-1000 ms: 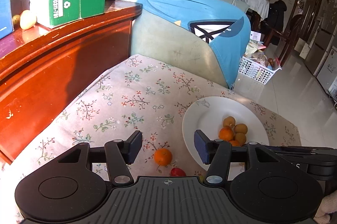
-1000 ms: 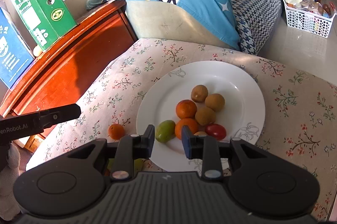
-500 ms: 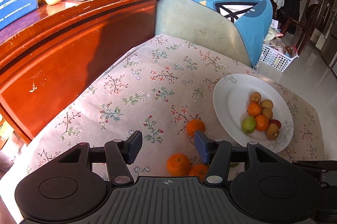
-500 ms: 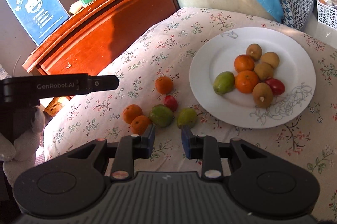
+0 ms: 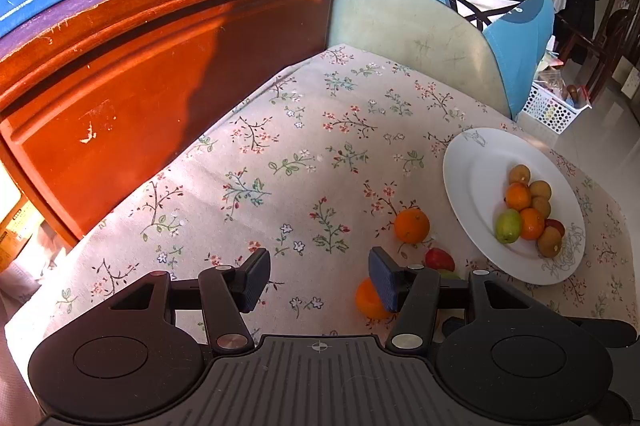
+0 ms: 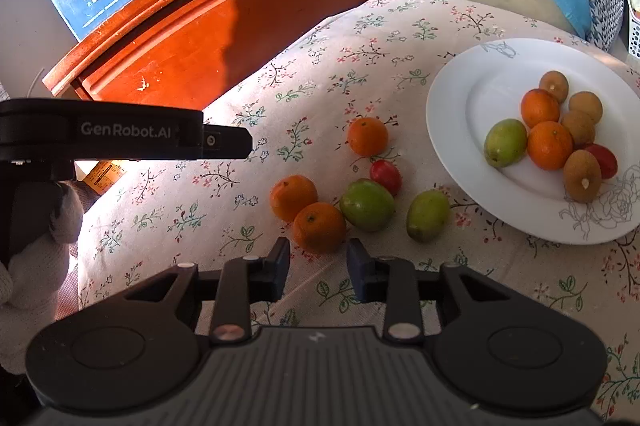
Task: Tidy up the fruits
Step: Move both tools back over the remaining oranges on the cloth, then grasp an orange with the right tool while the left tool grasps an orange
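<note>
Six pieces of loose fruit lie on the flowered tablecloth [image 6: 400, 25] just left of the round white china plate [image 6: 452, 129]: three small orange mandarins, the nearest mandarin [image 6: 319, 226] touching its neighbour [image 6: 293, 197] and the third [image 6: 367, 136] a little farther back, two green plum-like fruits [image 6: 367, 204] [image 6: 427, 214], and a small red fruit [image 6: 385, 176] between them. The plate already carries seven pieces, orange, brown, green and red, heaped toward its right side. The right gripper [image 6: 318, 268] hangs low just short of the nearest mandarin, its jaws parted about a mandarin's width and holding nothing. The left gripper [image 5: 318, 278] hovers over bare cloth, spread wider, also empty, with an orange fruit [image 5: 370, 300] peeping from behind its right finger. I'd judge these fruits light, round and soft-skinned, apt to roll on the cloth, so take each across its middle with a gentle squeeze and set it down rather than drop it.
</note>
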Tool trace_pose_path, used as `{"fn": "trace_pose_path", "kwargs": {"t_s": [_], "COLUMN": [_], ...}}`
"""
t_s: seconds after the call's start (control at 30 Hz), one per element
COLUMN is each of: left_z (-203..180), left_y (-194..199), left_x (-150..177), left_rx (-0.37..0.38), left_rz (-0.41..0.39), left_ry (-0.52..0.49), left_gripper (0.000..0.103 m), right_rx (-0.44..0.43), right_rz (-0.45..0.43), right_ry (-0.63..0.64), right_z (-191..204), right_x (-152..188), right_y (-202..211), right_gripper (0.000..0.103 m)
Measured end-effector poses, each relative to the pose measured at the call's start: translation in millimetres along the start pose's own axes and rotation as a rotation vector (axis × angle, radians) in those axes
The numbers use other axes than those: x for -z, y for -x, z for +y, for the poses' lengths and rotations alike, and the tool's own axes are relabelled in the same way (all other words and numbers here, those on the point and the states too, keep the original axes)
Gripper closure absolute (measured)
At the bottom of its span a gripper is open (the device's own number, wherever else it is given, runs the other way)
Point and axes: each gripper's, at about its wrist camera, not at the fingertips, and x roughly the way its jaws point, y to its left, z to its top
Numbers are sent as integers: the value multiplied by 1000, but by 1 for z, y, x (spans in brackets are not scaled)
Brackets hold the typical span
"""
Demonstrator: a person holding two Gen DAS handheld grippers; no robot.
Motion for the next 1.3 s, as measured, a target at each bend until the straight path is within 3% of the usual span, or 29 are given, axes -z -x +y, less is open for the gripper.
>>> {"fn": "trace_pose_path", "kwargs": {"t_s": [0.23, 0.33, 0.47, 0.93, 1.1, 1.3], "left_z": [3, 3, -2, -30, -37, -40], "left_y": [-1, -4, -8, -26, -35, -38], "left_x": [2, 4, 8, 26, 30, 32], "left_rx": [11, 13, 26, 59, 58, 67], "left_rz": [11, 23, 42, 85, 77, 54], "left_ry": [9, 7, -7, -131, -173, -200], "left_gripper": [49, 49, 49, 51, 54, 71], "right_rx": [29, 52, 42, 68, 63, 64], "right_rz": [-10, -14, -1, 16, 18, 18], "right_ry": [15, 52, 74, 11, -17, -23], "right_z": [7, 10, 7, -22, -27, -28], "right_x": [-3, -1, 2, 13, 12, 12], "right_y": [-12, -12, -7, 22, 23, 23], "right_gripper": [66, 72, 73, 73, 73, 73]}}
